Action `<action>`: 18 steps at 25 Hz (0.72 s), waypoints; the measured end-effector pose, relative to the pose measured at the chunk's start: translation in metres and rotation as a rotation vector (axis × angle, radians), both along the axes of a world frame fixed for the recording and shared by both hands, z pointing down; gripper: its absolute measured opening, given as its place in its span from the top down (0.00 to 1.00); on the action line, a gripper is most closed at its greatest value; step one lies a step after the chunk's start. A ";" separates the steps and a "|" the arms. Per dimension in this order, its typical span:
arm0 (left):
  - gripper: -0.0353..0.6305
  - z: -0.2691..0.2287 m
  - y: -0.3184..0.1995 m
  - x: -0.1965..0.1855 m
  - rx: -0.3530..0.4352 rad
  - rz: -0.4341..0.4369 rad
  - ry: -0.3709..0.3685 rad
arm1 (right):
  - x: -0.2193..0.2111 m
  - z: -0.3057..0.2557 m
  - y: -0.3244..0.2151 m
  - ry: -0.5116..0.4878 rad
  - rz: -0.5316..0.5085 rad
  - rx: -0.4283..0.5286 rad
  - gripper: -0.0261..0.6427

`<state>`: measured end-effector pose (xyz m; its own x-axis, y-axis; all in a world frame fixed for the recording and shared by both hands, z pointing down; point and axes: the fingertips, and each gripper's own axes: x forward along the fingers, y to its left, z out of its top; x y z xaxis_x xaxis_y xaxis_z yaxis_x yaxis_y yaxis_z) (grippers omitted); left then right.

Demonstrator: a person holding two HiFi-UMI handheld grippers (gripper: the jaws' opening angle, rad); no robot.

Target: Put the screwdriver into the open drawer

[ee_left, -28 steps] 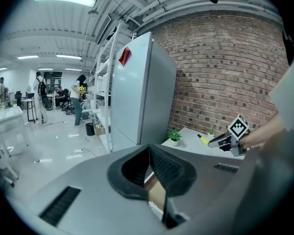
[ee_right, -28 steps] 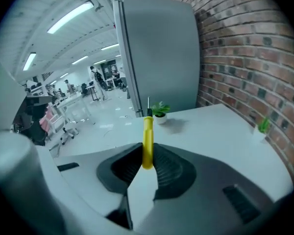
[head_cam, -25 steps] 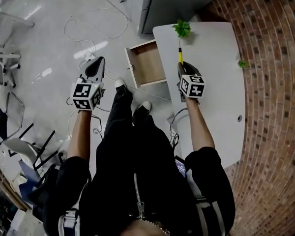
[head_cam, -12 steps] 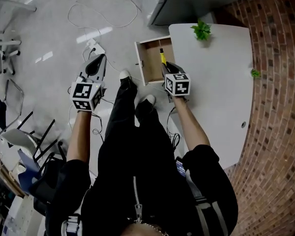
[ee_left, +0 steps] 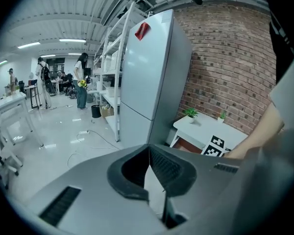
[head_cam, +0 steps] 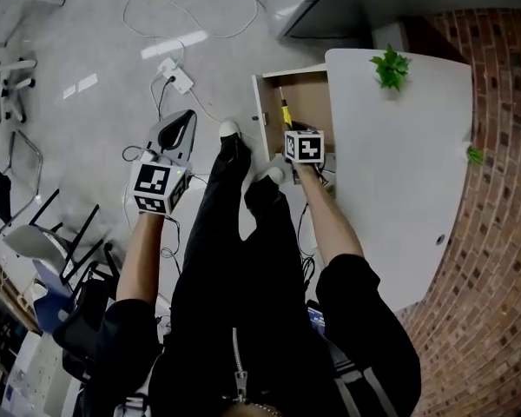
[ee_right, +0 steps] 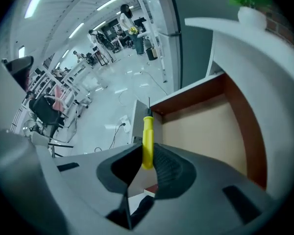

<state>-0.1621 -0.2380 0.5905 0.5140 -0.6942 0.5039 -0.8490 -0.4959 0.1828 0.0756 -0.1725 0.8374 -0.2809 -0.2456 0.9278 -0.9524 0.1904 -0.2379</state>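
Desk (head_cam: 408, 163): white, set against a brick wall.
Drawer (head_cam: 311, 94): pulled out from the desk, wooden inside, nothing lying in it.
Right gripper (ee_right: 147, 158): over the drawer, fingers closed on the yellow handle.
Left gripper (ee_left: 149, 153): out over the floor, fingers tip to tip, holding nothing.
Screwdriver (ee_right: 147, 136): held above the drawer's left side, shaft pointing away from the person.
Plant (head_cam: 389, 66): small, green, on the desk.

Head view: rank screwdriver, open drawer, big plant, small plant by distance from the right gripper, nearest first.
1. screwdriver: held by the right gripper.
2. open drawer: directly below it.
3. big plant: far corner of the table, upper right.
4. small plant: table's right edge, farthest.
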 end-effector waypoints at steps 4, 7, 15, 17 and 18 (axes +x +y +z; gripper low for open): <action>0.91 0.023 -0.001 0.000 -0.032 0.017 0.001 | 0.007 0.048 0.003 0.040 0.000 -0.088 0.84; 0.91 0.041 0.000 -0.011 -0.061 0.029 -0.022 | 0.008 0.078 0.005 0.053 0.029 -0.144 0.84; 0.91 0.079 -0.001 -0.038 -0.114 0.013 -0.054 | 0.007 0.134 0.002 0.038 0.069 -0.237 0.84; 0.91 0.088 -0.001 -0.040 -0.126 0.003 -0.051 | 0.007 0.144 -0.001 0.035 0.073 -0.243 0.84; 0.91 0.092 -0.001 -0.040 -0.134 0.000 -0.047 | 0.009 0.148 -0.001 0.040 0.076 -0.246 0.84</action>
<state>-0.2025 -0.2387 0.6827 0.4873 -0.6194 0.6155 -0.8583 -0.4695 0.2070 0.0842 -0.1733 0.9856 -0.2325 -0.0306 0.9721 -0.9713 0.0590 -0.2305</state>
